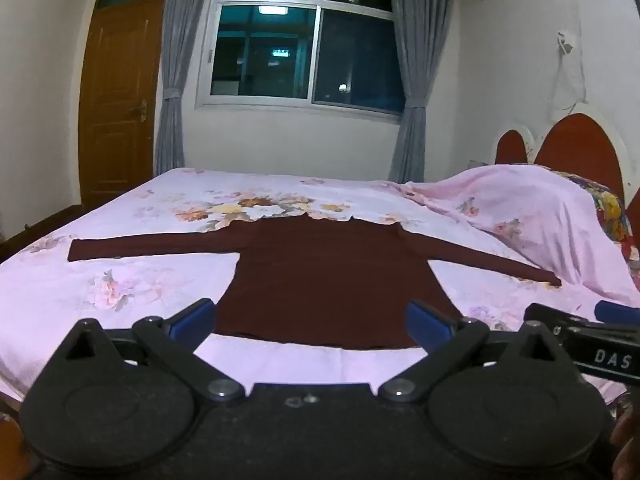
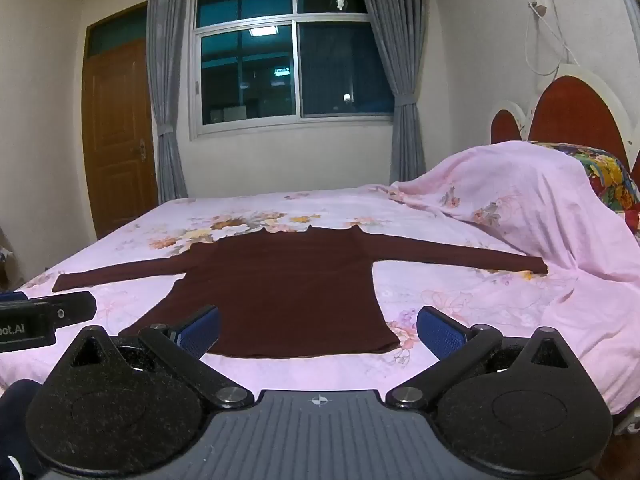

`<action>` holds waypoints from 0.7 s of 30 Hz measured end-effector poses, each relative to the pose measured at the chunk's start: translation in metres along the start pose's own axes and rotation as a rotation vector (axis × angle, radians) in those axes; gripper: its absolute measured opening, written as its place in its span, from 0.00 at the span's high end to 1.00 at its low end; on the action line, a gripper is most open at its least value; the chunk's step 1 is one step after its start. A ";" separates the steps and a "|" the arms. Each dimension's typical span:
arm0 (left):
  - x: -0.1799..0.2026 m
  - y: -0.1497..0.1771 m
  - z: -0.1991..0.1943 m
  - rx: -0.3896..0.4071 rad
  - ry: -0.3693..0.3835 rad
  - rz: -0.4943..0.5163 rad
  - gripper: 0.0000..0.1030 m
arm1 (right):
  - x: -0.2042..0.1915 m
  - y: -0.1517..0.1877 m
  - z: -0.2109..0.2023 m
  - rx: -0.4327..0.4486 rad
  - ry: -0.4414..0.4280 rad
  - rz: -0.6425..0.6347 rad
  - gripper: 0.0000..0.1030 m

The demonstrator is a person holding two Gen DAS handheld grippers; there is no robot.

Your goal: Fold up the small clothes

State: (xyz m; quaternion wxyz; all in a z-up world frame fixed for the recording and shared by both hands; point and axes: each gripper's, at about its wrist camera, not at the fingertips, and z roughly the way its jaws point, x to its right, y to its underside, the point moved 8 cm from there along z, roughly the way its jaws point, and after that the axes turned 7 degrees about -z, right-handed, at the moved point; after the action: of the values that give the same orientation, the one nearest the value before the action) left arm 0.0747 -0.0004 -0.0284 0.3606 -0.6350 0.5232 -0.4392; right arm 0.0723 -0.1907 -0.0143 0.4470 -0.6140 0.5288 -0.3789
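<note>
Top [image 1: 320, 276] lies flat on the bed [image 1: 120, 292], hem toward me, collar at the far side, both sleeves spread out straight to the sides. Nothing folded yet, as far as I can judge. My left gripper [image 1: 312, 322] hovers near the hem, jaws as wide as they go, nothing between them; the right gripper [image 2: 318, 330] is the same, wide and empty, just beside the left one. Risks from here: the fabric looks thin and sits flush on the sheet [image 2: 280, 372], so a low pinch could take the sheet with it and drag the whole layout. A grab on only the top layer of the hem would split the layers and the fold would come out skewed. The right sleeve's [image 2: 460, 262] cuff ends against the heaped cover [image 2: 540, 208], so a pull there could snag or pick up cover cloth. The two grippers are close together, so crossing paths at the hem could knock them. Dark cloth under dim light hides the edges, so my aim at the hem may be off.
</note>
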 end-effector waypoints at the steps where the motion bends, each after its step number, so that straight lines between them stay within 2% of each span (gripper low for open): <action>1: 0.001 0.000 0.000 -0.001 0.006 0.008 0.02 | 0.000 0.000 0.000 -0.002 0.000 0.001 0.00; 4: 0.000 0.000 -0.004 0.001 0.020 -0.004 0.02 | -0.001 0.001 -0.001 0.002 0.000 0.002 0.00; 8: -0.001 0.006 0.009 -0.032 0.003 -0.013 0.02 | -0.001 0.002 -0.002 0.001 0.000 -0.002 0.00; 21: -0.005 0.008 0.013 -0.027 0.004 -0.014 0.02 | -0.007 0.002 -0.006 0.000 -0.001 -0.002 0.00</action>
State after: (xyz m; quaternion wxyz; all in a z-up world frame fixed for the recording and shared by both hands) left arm 0.0840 0.0028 -0.0413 0.3477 -0.6425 0.5256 -0.4359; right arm 0.0651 -0.1845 -0.0140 0.4472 -0.6147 0.5278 -0.3790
